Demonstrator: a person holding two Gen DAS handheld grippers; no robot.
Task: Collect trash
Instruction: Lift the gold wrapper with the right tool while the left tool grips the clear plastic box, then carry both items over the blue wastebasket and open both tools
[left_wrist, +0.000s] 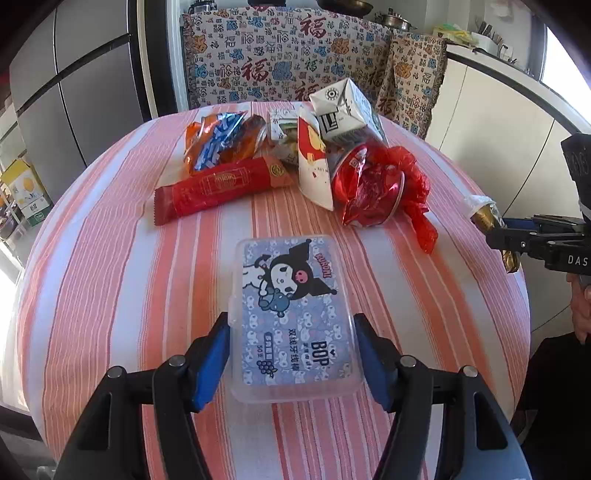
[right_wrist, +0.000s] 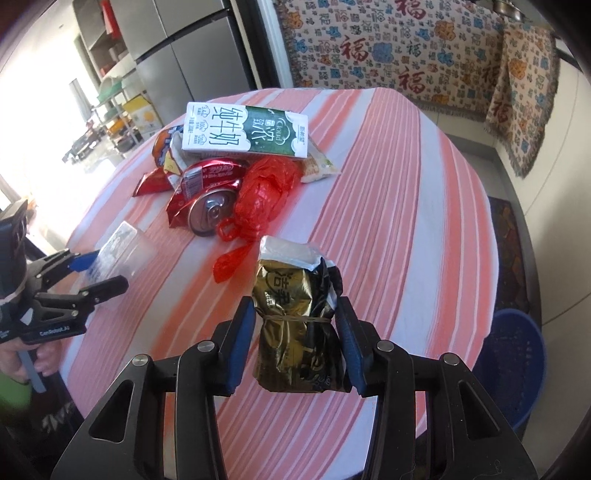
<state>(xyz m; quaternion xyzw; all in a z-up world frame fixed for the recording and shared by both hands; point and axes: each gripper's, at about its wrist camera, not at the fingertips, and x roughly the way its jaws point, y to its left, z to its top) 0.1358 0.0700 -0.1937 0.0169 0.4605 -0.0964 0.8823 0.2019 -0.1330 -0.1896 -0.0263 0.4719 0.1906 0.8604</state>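
My left gripper (left_wrist: 291, 328) is shut on a clear plastic floss-pick box (left_wrist: 288, 280) with a cartoon label, its blue pads pressing on both long sides just above the striped tablecloth (left_wrist: 110, 280). The right wrist view shows that same box (right_wrist: 125, 247) at the left. My right gripper (right_wrist: 295, 308) is shut on a crumpled gold foil packet (right_wrist: 295, 332) tied with a rubber band, lifted off the table. Beyond lies a trash pile: a milk carton (right_wrist: 247, 133), a crushed red can (right_wrist: 210, 210), a red plastic bag (right_wrist: 266, 188), a long red wrapper (left_wrist: 221, 188) and an orange snack bag (left_wrist: 221, 140).
A blue bucket (right_wrist: 513, 362) stands on the floor to the right of the round table. A patterned cloth-covered seat (right_wrist: 406, 48) is behind the table and a grey fridge (right_wrist: 192, 48) at the back left. A person's hand (right_wrist: 22, 362) holds the left gripper's handle.
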